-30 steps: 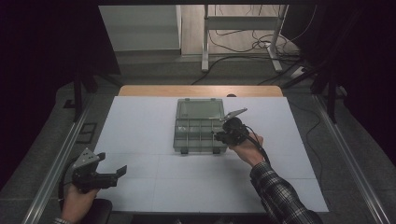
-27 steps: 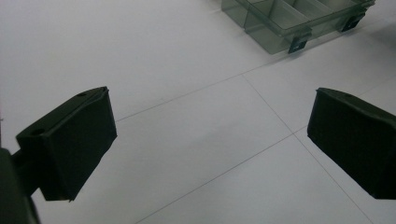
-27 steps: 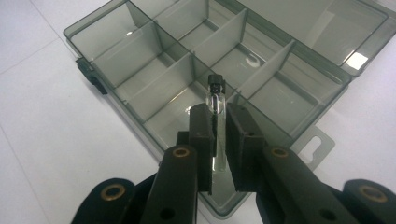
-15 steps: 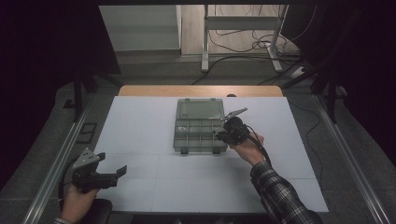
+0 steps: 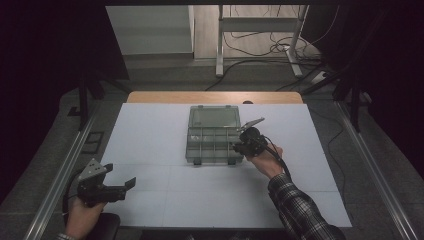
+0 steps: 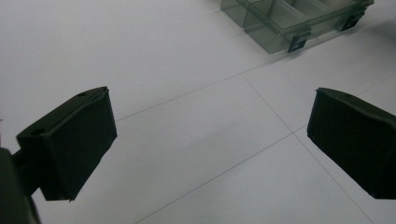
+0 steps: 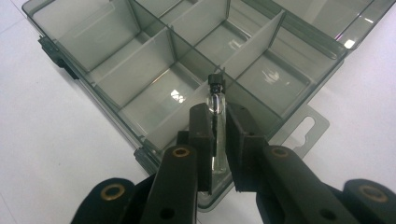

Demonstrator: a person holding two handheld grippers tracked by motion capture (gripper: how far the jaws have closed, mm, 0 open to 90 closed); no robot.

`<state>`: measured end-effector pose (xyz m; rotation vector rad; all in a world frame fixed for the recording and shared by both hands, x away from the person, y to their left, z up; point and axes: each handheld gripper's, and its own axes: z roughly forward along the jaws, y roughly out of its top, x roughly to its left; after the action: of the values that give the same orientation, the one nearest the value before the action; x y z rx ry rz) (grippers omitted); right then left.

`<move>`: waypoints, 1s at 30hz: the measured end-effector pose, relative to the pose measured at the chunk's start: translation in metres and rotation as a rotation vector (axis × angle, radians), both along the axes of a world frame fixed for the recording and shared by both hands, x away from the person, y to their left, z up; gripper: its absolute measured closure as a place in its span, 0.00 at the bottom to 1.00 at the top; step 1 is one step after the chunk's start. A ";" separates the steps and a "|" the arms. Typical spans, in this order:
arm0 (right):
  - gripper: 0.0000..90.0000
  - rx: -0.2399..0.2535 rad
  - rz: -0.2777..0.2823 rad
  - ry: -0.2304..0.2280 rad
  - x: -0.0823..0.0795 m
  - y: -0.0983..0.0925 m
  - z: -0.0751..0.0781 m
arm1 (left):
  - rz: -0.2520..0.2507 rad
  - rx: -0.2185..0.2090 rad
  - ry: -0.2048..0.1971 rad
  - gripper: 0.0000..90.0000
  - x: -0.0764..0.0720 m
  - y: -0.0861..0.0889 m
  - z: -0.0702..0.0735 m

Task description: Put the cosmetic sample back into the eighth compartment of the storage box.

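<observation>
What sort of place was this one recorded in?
Probably a lab recording station: a white-topped table framed by metal rails, loose cables on the floor behind, and dark surroundings.

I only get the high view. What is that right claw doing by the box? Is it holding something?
Observer: Yes. The right claw is shut on a small clear glass vial with a black cap.
Operator: Where is the vial pointing?
Observer: Its capped end points out over the compartments of the open organiser box, near the box's front corner.
Operator: Is there stuff in the box?
Observer: The compartments that the right gripper view shows look empty, with only dividers between them.
Operator: And the other claw?
Observer: The left claw is open, with only the white table between its pads.
</observation>
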<state>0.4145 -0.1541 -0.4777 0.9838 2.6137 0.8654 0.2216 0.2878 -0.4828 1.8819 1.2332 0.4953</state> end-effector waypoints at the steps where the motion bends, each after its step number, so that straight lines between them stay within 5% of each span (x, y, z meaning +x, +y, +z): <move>1: 0.90 -0.002 0.003 -0.002 0.000 0.000 -0.001 | 0.000 0.000 0.000 0.02 0.000 0.000 0.000; 12: 0.89 -0.029 0.004 -0.002 -0.002 0.002 -0.005 | -0.001 0.000 0.000 0.02 0.000 0.000 0.000; 30: 0.77 -0.003 -0.001 -0.021 -0.007 0.001 0.000 | -0.001 -0.002 0.001 0.02 0.000 0.000 0.000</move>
<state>0.4074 -0.1531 -0.4774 0.9693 2.5958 0.8673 0.2218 0.2879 -0.4829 1.8813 1.2328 0.4924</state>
